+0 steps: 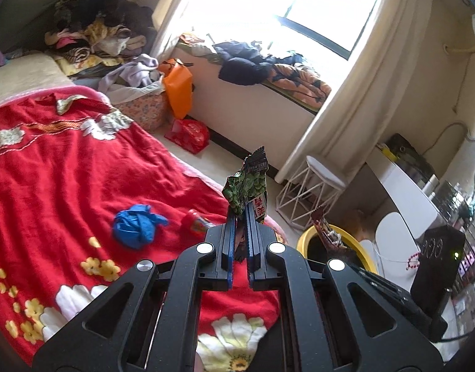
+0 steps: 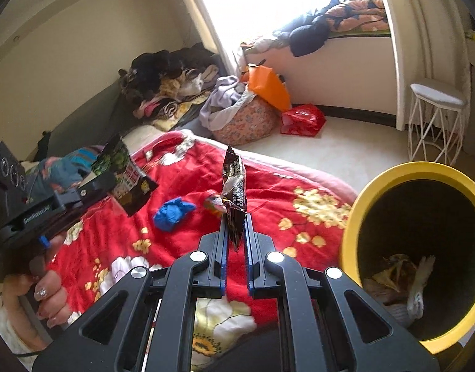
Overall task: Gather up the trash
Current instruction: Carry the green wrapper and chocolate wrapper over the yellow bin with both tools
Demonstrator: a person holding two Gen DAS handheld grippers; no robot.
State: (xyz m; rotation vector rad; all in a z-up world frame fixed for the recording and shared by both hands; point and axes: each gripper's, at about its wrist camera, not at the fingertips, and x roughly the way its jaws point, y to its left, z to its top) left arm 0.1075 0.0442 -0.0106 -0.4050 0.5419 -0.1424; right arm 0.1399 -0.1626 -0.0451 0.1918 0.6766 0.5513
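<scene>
One red floral blanket (image 1: 66, 170) lies below both grippers. One yellow-rimmed bin (image 2: 358, 217), open and holding scraps, stands right of the right gripper (image 2: 235, 220); open floor lies beyond the blanket's far edge. Two wrappers are held. The left gripper (image 1: 242, 214) is clamped narrow on one green snack wrapper (image 1: 246, 183). The right gripper pinches one dark brown wrapper (image 2: 234, 183). Ahead of the fingertips on the blanket: one blue crumpled wad (image 1: 136, 226), one small red packet (image 1: 195, 223).
</scene>
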